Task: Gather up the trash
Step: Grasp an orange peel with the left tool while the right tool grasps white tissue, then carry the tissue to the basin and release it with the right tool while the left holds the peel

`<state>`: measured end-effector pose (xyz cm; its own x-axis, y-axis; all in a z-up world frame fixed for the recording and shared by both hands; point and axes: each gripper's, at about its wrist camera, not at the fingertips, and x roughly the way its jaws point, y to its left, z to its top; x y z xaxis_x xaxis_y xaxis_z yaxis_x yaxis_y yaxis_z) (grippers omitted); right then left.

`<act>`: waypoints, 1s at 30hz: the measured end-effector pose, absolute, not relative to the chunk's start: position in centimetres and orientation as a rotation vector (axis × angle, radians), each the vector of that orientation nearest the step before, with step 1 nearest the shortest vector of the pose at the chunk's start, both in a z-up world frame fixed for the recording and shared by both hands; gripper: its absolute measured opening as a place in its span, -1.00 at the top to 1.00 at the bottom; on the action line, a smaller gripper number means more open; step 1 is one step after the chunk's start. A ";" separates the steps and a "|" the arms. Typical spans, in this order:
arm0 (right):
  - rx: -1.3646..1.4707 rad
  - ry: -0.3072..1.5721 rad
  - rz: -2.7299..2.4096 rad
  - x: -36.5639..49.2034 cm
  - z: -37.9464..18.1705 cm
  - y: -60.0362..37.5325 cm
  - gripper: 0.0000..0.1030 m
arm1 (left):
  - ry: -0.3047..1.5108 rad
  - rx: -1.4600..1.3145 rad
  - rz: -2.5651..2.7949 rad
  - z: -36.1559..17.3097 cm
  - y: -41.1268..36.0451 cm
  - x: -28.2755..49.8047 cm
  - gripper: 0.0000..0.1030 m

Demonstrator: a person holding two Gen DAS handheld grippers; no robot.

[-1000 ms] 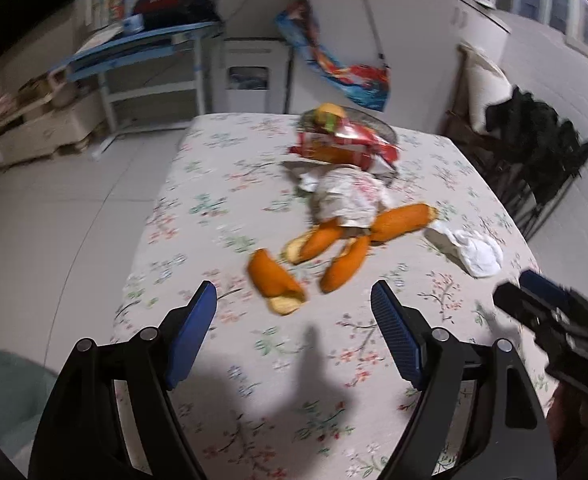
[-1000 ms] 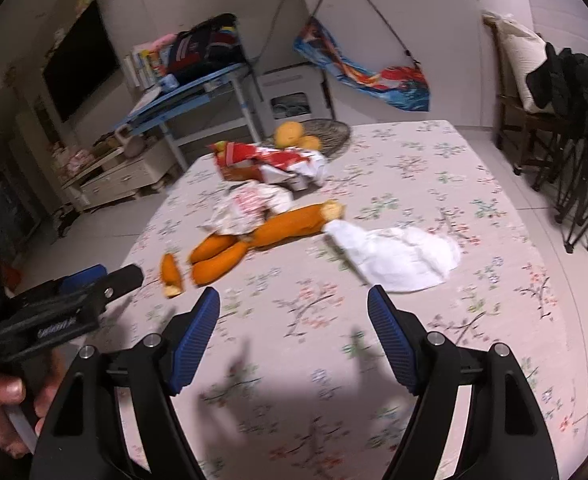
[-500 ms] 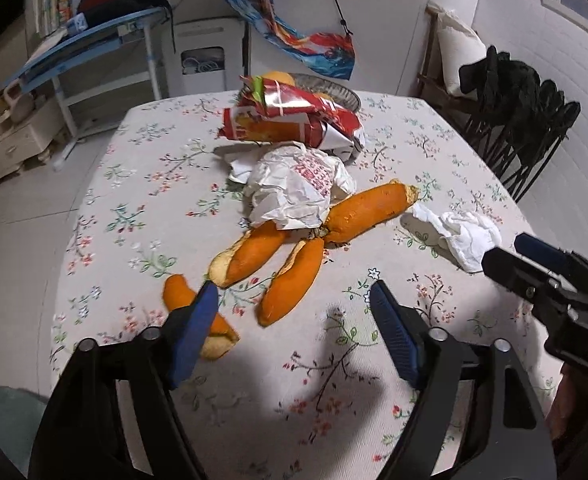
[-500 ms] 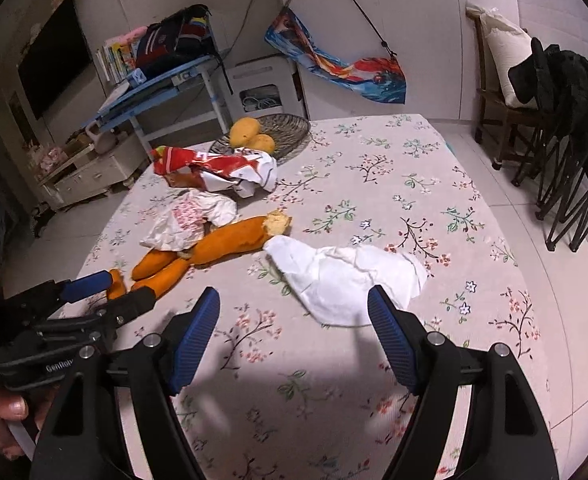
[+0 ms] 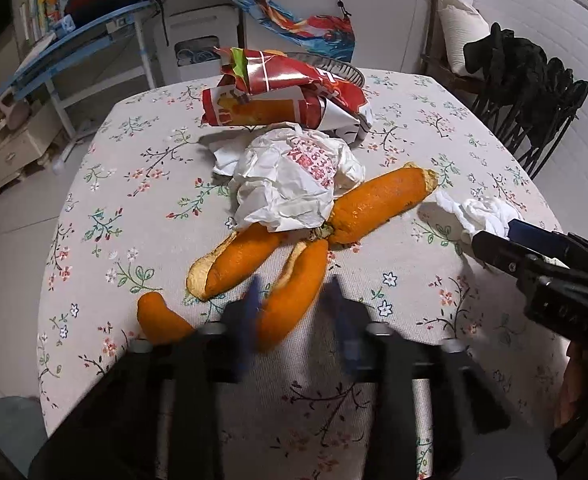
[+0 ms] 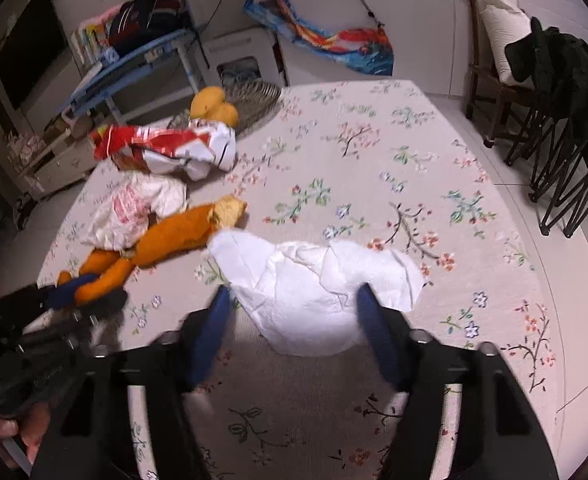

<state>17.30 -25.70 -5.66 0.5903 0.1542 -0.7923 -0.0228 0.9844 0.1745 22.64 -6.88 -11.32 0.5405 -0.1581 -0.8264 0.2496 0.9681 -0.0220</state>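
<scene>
Orange peel (image 5: 289, 312) end lies hidden between the blurred left tool (image 5: 294, 320).

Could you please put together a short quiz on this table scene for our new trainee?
1. Which item lies between the fingers of the right hand-held gripper? A) the white tissue B) a banana C) a spoon
2. True or false: the red snack bag lies closer to the wire basket than the white tissue does.
3. What partly covers the orange peel?

Key:
1. A. The jaws have just been closing, with the tissue between them but not visibly clamped.
2. True.
3. The crumpled printed paper wrapper.
</scene>
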 end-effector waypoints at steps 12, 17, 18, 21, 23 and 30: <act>0.144 0.887 0.181 15.0 -4.1 -24.5 0.86 | 0.957 -0.038 -0.305 -9.3 -4.5 19.9 0.71; 0.179 0.847 0.232 12.9 -2.8 -23.6 0.86 | 0.909 -0.106 -0.315 -7.6 -3.2 17.3 0.71; 0.185 0.840 0.244 12.4 -2.5 -23.3 0.86 | 0.902 -0.111 -0.312 -7.4 -3.0 16.8 0.71; 0.205 0.814 0.276 10.9 -2.0 -22.9 0.86 | 0.877 -0.100 -0.294 -6.9 -2.8 15.1 0.71; 0.216 0.797 0.298 9.6 -1.6 -22.6 0.86 | 0.859 -0.085 -0.283 -6.6 -3.0 13.8 0.71; 0.221 0.746 0.347 6.1 -0.7 -21.9 0.86 | 0.822 -0.077 -0.265 -5.7 -2.4 10.2 0.71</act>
